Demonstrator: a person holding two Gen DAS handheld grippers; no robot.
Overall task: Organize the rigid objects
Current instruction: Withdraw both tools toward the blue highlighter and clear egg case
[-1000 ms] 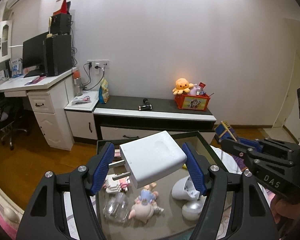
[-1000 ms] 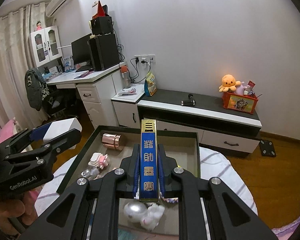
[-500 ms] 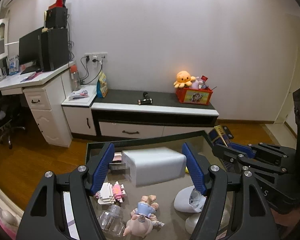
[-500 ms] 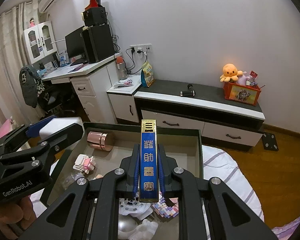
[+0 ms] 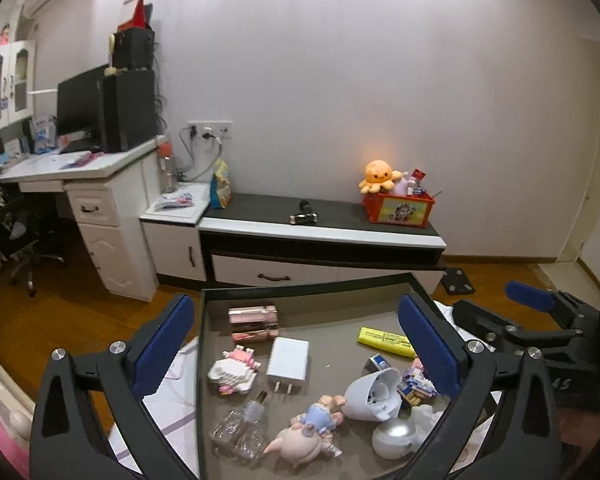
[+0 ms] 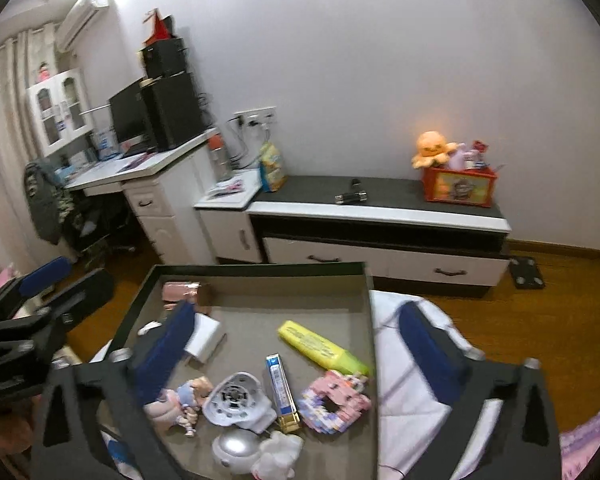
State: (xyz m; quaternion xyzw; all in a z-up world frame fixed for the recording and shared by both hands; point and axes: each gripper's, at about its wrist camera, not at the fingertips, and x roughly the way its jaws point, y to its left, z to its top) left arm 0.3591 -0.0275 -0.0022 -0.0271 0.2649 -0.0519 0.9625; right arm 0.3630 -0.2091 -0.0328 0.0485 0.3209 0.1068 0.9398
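My left gripper (image 5: 295, 306) hangs over the dark-rimmed tray (image 5: 308, 284), its jaws opening wide with nothing between them. The white charger plug (image 5: 288, 362) lies flat on the tray below it, prongs toward me. Above the same tray (image 6: 260, 268), the jaws of my right gripper (image 6: 297, 312) are opening too, and nothing sits between them. The blue and gold bar (image 6: 282, 390) lies on the tray floor beside a yellow highlighter (image 6: 320, 346). The charger plug (image 6: 204, 338) peeks from behind the right gripper's left finger.
The tray also holds a pink-gold box (image 5: 254, 322), pink block toys (image 5: 234, 368), a glass bottle (image 5: 240, 428), a pig figurine (image 5: 308, 436) and a white shell (image 5: 374, 392). It rests on striped bedding (image 6: 404, 360). A low cabinet (image 5: 320, 236) and desk (image 5: 80, 168) stand beyond.
Both grippers opened wide. The left one let go of the white charger and the right one let go of the blue and gold bar; both things now lie in the tray.
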